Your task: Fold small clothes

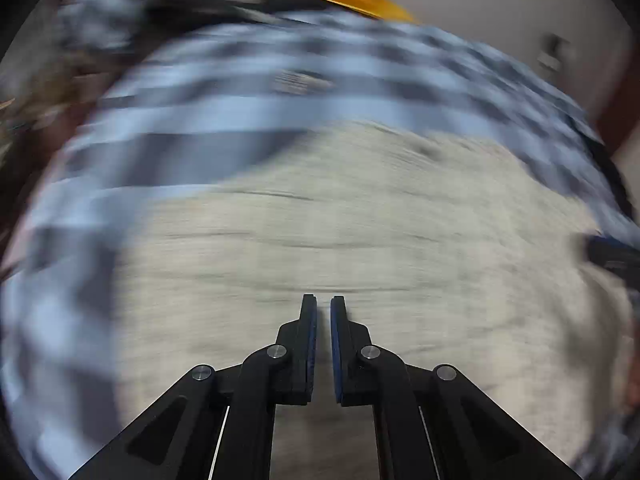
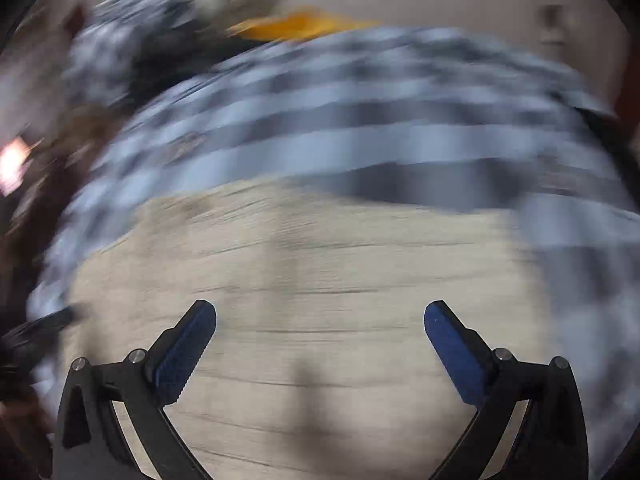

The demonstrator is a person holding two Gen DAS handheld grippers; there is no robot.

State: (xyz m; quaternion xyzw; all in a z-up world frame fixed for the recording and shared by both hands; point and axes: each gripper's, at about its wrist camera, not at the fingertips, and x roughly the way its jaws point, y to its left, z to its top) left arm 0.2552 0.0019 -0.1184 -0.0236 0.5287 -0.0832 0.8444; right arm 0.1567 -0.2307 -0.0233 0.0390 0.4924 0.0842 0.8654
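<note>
Both views are smeared by motion. A blue and dark checked garment (image 1: 248,92) lies spread on the pale wood-grain table (image 1: 340,232), curving around the far and left side. My left gripper (image 1: 323,304) is nearly shut, its jaws a narrow gap apart and holding nothing, over bare table short of the cloth. In the right wrist view the same garment (image 2: 360,120) spans the far side and runs down the right. My right gripper (image 2: 320,312) is wide open and empty over bare table (image 2: 320,280).
An orange item (image 1: 360,0) lies beyond the garment, also showing in the right wrist view (image 2: 304,24). A heap of dark and patterned clothes (image 2: 132,48) sits at the far left. A pale wall (image 1: 500,8) stands behind.
</note>
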